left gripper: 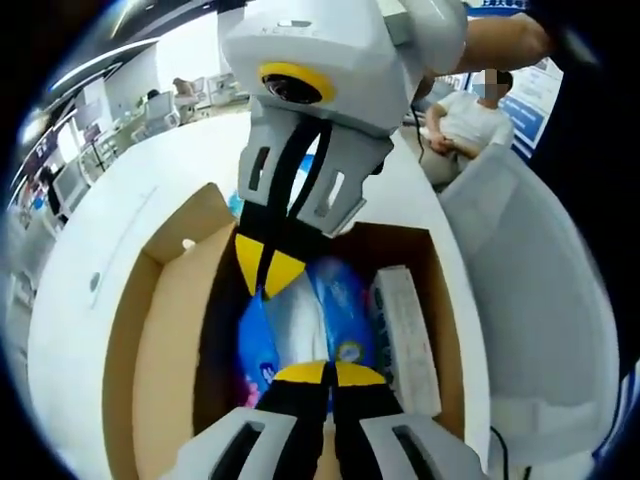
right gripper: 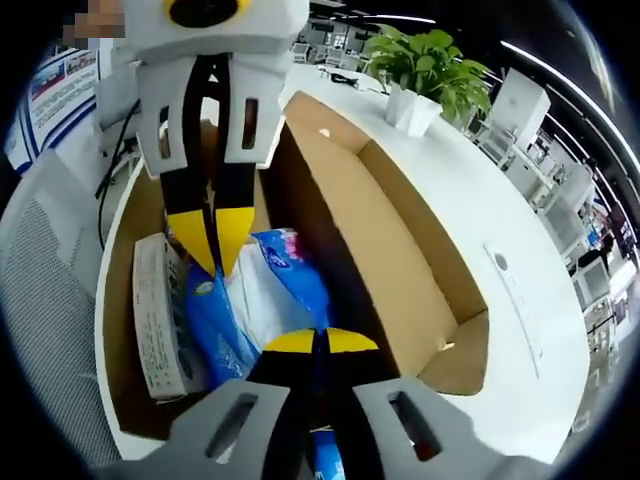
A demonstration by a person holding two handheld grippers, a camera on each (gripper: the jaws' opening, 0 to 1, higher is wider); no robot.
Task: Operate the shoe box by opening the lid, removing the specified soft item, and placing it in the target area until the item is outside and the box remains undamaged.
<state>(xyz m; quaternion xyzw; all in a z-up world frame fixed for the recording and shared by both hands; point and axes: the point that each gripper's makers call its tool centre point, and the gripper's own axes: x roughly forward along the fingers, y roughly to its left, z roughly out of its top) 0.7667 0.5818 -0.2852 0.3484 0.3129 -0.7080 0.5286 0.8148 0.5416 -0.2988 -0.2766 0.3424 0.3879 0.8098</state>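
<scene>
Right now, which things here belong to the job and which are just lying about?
Job:
shoe box, lid open
blue soft pack, both grippers' tips closed on it
left gripper
right gripper

Lying about:
white carton in the box
potted plant
chair

We see a brown cardboard shoe box with its lid flap open, on a white table. Inside lies a blue and white soft pack with pink print, and beside it a white carton with small dark text. Both the left gripper and the right gripper are white-bodied with black jaws and yellow tips. The far plant is green, in a white pot.
</scene>
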